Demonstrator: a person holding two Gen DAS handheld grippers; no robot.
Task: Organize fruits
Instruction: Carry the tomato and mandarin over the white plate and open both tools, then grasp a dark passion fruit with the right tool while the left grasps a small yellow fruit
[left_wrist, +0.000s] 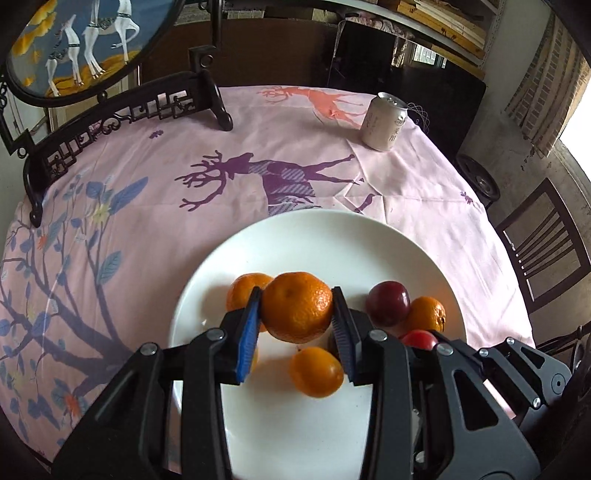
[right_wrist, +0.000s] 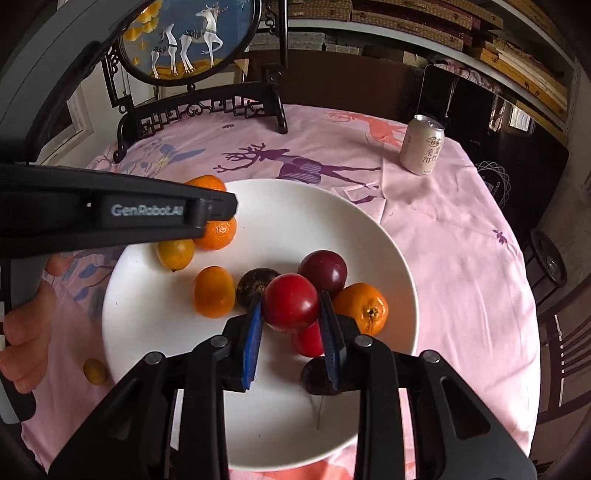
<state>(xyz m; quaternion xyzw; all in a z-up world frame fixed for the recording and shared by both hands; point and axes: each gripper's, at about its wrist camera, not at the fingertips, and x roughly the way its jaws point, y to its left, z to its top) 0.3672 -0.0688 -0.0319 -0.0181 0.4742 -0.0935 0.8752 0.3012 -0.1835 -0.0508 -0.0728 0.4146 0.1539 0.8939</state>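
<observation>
Gripping a tangerine (left_wrist: 297, 306) above the white plate (left_wrist: 295, 236), the left gripper (left_wrist: 297, 314) is closing its blue pads on both sides, while the right gripper (right_wrist: 291, 314) is pinching a red fruit (right_wrist: 290, 302) over the same plate. Each fruit is probably best lowered gently beside its own colour, with the jaws opening only once it is resting. Farther off, only the right view is showing a small yellow fruit (right_wrist: 95, 371) lying on the cloth (right_wrist: 461, 240); a can (right_wrist: 421, 149) is standing beyond.
</observation>
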